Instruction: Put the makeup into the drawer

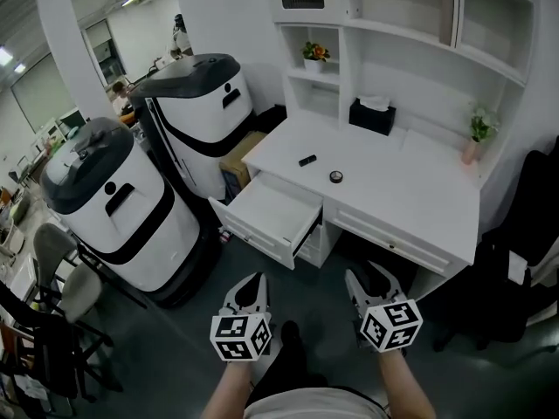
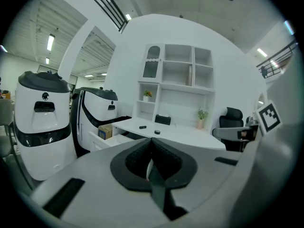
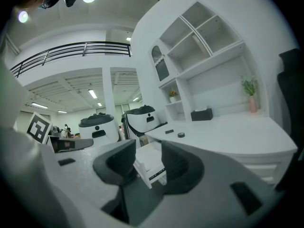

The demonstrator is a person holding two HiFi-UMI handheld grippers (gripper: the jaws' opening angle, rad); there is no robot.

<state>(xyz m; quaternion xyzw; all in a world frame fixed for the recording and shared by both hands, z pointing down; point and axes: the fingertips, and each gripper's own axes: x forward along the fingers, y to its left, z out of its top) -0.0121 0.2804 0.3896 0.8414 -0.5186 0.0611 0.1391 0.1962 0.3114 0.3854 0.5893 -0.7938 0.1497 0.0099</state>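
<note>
Your left hand-held gripper (image 2: pixel 152 140) and right hand-held gripper (image 3: pixel 148 148) are pale grey with black pads (image 3: pixel 178 164), and each bears black-and-white square markers. Ahead of both, the desk (image 1: pixel 410 201) and its drawer (image 1: pixel 266 206) are plain white. Beyond the right hand-held gripper lie a black stick (image 1: pixel 307 160) and a black round compact (image 1: pixel 336 176), with a black tissue box (image 1: pixel 372 117) farther off. A green plant (image 1: pixel 479 125) stands in a pink vase. Past the left hand-held gripper, the machines (image 1: pixel 131 225) are white with black tops and bands.

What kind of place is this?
Likely a staged dressing-table corner inside an open-plan office or lab: a white desk with shelves, two large white machines beside it, and workstations behind them.
</note>
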